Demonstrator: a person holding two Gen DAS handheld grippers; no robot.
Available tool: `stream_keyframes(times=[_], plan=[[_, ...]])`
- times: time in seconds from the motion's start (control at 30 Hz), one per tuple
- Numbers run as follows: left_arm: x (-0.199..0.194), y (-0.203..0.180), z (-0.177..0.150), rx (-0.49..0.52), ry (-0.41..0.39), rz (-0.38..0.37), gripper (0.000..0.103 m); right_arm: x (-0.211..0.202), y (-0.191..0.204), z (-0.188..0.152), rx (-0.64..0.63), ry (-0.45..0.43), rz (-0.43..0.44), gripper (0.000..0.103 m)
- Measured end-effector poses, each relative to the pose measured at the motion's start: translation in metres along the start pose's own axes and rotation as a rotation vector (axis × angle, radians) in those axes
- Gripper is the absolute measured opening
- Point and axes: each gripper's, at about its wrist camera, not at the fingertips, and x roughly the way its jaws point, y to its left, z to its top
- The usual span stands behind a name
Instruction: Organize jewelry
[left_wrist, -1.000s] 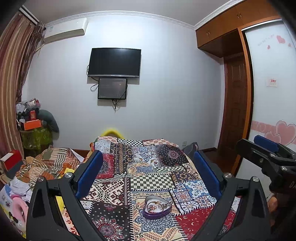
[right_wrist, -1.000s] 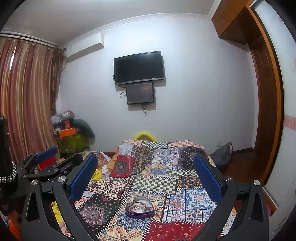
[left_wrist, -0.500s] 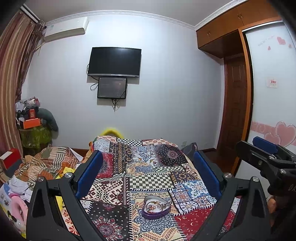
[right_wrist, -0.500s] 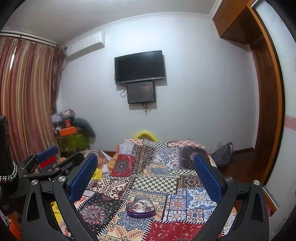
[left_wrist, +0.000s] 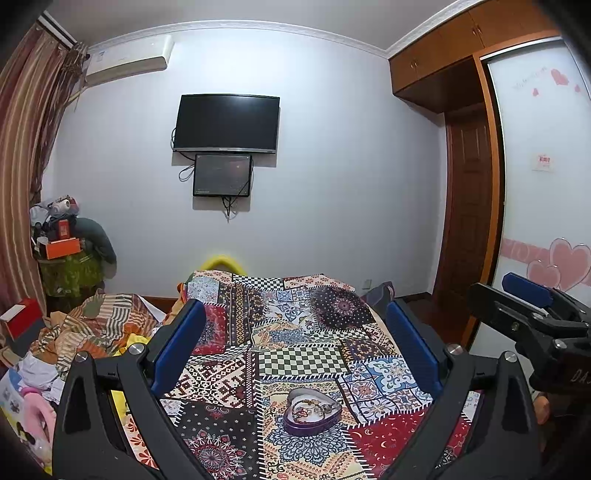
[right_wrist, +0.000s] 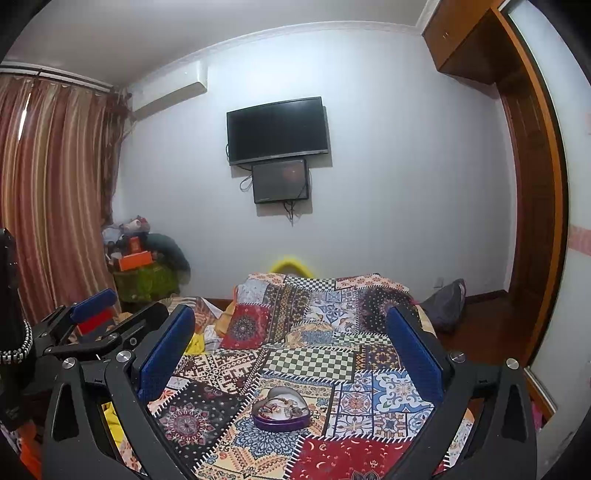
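A purple heart-shaped tin (left_wrist: 312, 412) with several pieces of jewelry tangled inside lies open on the patchwork bedspread (left_wrist: 295, 332). It also shows in the right wrist view (right_wrist: 280, 408). My left gripper (left_wrist: 295, 343) is open and empty, held above and short of the tin. My right gripper (right_wrist: 290, 343) is open and empty too, at a like height. The right gripper shows at the right edge of the left wrist view (left_wrist: 532, 314); the left gripper shows at the left of the right wrist view (right_wrist: 92, 325).
The bed runs toward the far wall with a TV (left_wrist: 226, 123) on it. Piled clothes (left_wrist: 92, 328) and boxes lie left of the bed. A wardrobe with a sliding door (left_wrist: 535, 184) stands to the right, and curtains (right_wrist: 48, 192) hang at the left.
Both grippers have drifted only slightly; the tin sits a little lower in both views. Both stay open and empty.
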Motion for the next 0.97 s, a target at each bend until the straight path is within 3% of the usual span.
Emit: stream_keyframes(times=[0.97], plan=[[0.009, -0.001, -0.006, 0.006, 0.041, -0.055, 0.099, 0.007, -0.008, -0.004, 0.017, 0.016, -0.025, 0.102]])
